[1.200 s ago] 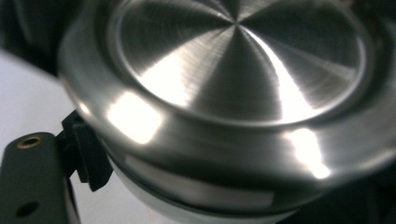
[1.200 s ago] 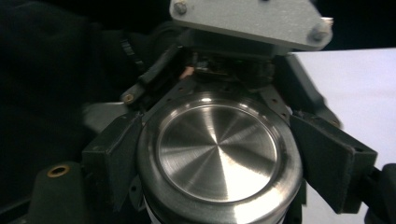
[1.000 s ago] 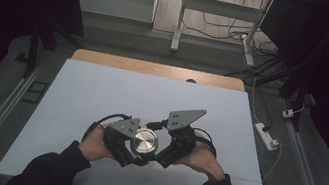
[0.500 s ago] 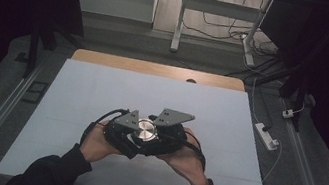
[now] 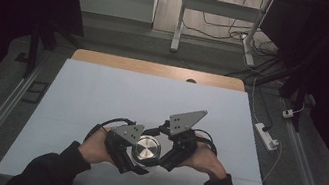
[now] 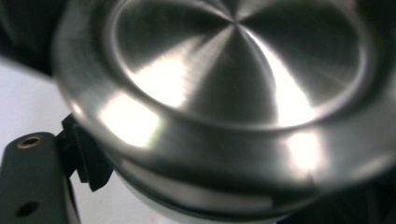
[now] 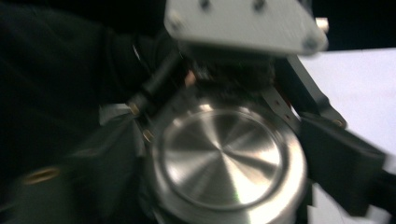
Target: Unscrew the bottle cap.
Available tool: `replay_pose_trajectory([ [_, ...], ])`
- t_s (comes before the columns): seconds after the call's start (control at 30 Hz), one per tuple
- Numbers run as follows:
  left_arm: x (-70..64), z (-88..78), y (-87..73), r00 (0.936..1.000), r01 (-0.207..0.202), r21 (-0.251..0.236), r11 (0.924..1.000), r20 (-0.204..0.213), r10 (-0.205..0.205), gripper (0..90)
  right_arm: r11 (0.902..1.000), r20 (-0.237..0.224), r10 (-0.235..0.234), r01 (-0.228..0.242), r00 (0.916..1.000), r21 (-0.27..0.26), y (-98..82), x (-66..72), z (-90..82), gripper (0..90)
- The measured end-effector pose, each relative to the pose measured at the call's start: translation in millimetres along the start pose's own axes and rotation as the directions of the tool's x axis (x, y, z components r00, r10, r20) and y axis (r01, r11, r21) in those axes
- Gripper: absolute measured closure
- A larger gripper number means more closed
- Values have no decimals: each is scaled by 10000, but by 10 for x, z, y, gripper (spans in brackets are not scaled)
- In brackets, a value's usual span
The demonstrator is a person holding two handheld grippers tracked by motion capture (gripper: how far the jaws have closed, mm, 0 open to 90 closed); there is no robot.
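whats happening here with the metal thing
A person holds a hand-held gripper in each hand over a white table, both set against a round metal container with a brushed lid. The left hand-held gripper is clamped on it. The right hand-held gripper has just been opening its jaws, with the container between them.

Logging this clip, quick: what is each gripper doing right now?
Left gripper: shut on the round metal container.
Right gripper: jaws have just been opening, either side of the container; grip cannot be told.
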State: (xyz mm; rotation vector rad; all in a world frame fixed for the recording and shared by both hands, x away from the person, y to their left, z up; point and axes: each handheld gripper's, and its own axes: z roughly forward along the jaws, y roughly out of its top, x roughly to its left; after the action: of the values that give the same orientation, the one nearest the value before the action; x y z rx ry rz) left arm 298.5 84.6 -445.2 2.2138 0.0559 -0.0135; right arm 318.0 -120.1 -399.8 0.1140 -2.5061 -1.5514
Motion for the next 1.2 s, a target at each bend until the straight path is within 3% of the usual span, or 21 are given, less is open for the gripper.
replay_pose_trajectory([
  [0.07,47,-39,-25,9961,475,17,9989,-740,-472,150,9993,641,277,-260,9976,-261,53,9,-42,8],
  [0.13,93,-73,-52,9832,1031,42,9947,-1519,-1013,150,9968,1462,779,-745,9862,-291,100,10,-77,0],
  [0.17,109,-83,-63,9748,1263,33,9920,-1859,-1234,150,9952,2095,975,-948,9729,-231,119,12,-82,0],
  [0.23,140,-91,-81,9596,1706,-105,9853,-2253,-1685,150,9919,3483,1199,-1273,9297,-18,144,19,-49,0],
  [0.27,148,-92,-87,9539,1850,-143,9826,-2377,-1831,150,9905,3794,1257,-1375,9166,39,147,30,-16,2],
  [0.33,151,-91,-88,9460,2033,-196,9789,-2540,-2015,150,9879,4733,1214,-1526,8725,279,155,49,77,50],
  [0.4,142,-90,-78,9433,2042,-157,9788,-2642,-2010,149,9886,5170,1026,-1449,8498,420,158,80,168,107],
  [0.43,136,-91,-72,9444,2020,-164,9792,-2617,-1992,150,9881,5275,1061,-1489,8429,391,160,89,202,124],
  [0.5,122,-94,-59,9493,1939,-171,9809,-2491,-1920,150,9897,5399,897,-1355,8370,456,162,118,259,171],
  [0.53,120,-97,-56,9529,1908,-192,9814,-2363,-1899,149,9900,5589,671,-1250,8265,659,165,131,275,182],
  [0.57,121,-104,-57,9585,1835,-215,9828,-2180,-1837,150,9906,5579,543,-1149,8281,742,169,141,282,183],
  [0.63,120,-121,-64,9751,1522,-282,9880,-1591,-1547,150,9905,5310,455,-1072,8461,859,184,158,258,185],
  [0.73,84,-147,-48,9945,842,-396,9957,-588,-865,149,9931,4285,355,-798,9028,857,209,173,174,200],
  [0.8,34,-154,-17,9995,303,-424,9986,-68,-306,149,9943,3265,378,-680,9444,815,212,167,108,200],
  [0.83,10,-151,0,10000,82,-373,9993,47,-80,149,9955,2743,351,-578,9610,752,204,159,81,200],
  [0.93,-32,-118,30,9994,-199,-308,9993,293,208,149,9980,1561,222,-312,9875,557,153,120,21,199],
  [1.0,-17,-101,31,9999,67,-308,9995,78,-64,149,9988,1133,360,-397,9929,303,106,70,-6,188],
  [1.07,20,-100,17,9974,456,-183,9988,-549,-465,149,9972,1701,736,-747,9827,4,100,33,-29,128],
  [1.13,62,-101,-5,9829,1074,11,9942,-1504,-1061,149,9910,2309,1336,-1302,9637,-301,121,7,-63,79],
  [1.17,79,-97,-17,9715,1360,50,9907,-1965,-1324,149,9886,2737,1500,-1484,9501,-266,132,8,-64,70],
  [1.2,100,-96,-29,9622,1593,101,9872,-2255,-1529,150,9868,3391,1533,-1619,9282,-31,145,18,-48,57],
])
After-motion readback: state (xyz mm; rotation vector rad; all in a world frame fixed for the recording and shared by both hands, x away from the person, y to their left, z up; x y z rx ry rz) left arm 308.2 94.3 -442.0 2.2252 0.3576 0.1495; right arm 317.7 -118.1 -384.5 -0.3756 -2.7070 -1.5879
